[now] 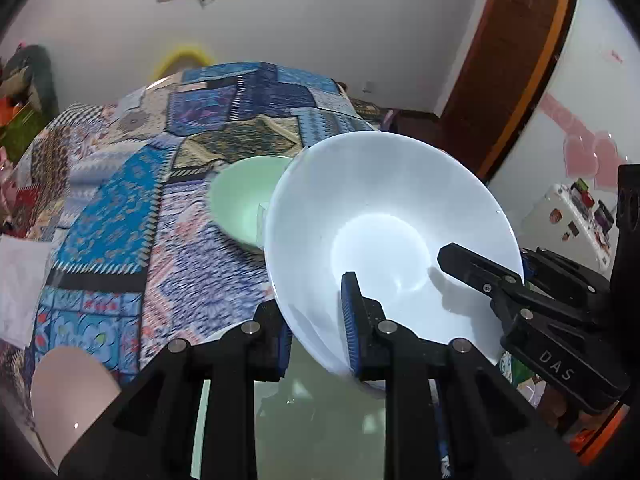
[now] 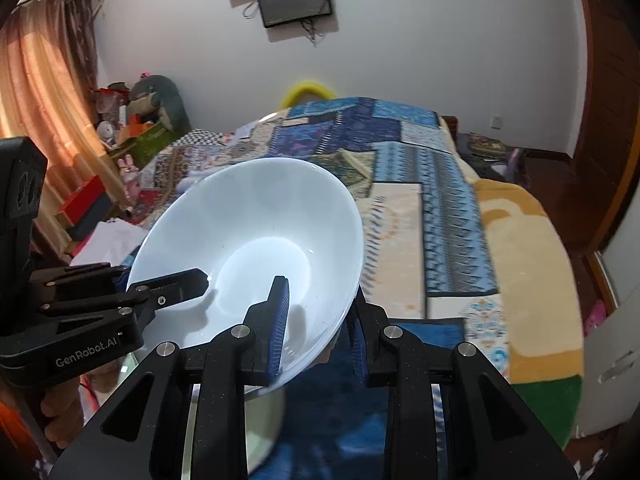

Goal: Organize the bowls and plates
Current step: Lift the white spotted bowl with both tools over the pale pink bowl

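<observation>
Out ahead of both grippers spreads the bed with its blue patchwork quilt (image 1: 120, 216), which carries the crockery here. Held up over it, tilted, is the large, glossy white ceramic bowl (image 1: 384, 216), pinched at its rim from two sides: the left gripper (image 1: 320, 332) has one blue-padded finger inside the wall and one outside, clamped on the near edge, and the right gripper (image 2: 316, 328) bites the opposite edge in the same way. Just past the left gripper's tips, partly hidden behind the white bowl, a smaller pale green bowl (image 1: 240, 204) sits on the quilt. Down to the left gripper's left a pale pink, rounded piece (image 1: 68, 388) shows, perhaps another bowl; the edge of the lens blurs it.

The white bowl looks stiff, fairly heavy, slick and breakable. I'd judge the rim the only sensible hold, with pads well down the wall, since a shallow pinch on glaze could slide.
</observation>
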Motion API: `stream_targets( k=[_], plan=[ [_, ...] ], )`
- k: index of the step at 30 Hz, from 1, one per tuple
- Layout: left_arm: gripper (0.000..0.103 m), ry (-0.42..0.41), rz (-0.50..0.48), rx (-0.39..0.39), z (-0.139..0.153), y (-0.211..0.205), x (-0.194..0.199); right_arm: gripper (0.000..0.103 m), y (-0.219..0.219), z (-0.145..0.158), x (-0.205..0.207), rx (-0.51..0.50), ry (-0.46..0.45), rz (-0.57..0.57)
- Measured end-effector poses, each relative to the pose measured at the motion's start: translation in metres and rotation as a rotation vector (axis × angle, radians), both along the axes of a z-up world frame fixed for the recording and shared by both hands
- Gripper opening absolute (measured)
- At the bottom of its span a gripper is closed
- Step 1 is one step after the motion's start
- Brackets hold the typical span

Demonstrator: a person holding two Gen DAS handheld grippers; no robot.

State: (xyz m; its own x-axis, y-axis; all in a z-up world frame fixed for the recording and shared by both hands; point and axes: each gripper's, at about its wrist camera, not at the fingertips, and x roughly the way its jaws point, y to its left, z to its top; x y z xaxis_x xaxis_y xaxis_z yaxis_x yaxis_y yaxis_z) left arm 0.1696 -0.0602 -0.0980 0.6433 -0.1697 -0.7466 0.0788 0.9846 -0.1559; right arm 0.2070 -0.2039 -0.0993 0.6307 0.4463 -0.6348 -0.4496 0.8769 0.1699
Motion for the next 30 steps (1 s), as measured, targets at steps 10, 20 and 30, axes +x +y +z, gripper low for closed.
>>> stream_targets(
  k=[10, 20, 30],
  plan=[
    [0.022, -0.055, 0.076, -0.028, 0.005, 0.063, -0.043, 0.025, 0.056, -0.001, -0.018, -0.013, -0.006, 0.087],
    [0.022, -0.042, 0.177, -0.073, -0.012, 0.133, -0.080, 0.025, 0.119, -0.017, -0.035, -0.026, 0.030, 0.175],
    [0.022, -0.024, 0.271, -0.105, -0.031, 0.191, -0.111, 0.025, 0.170, -0.036, -0.054, -0.033, 0.090, 0.267]
  ],
)
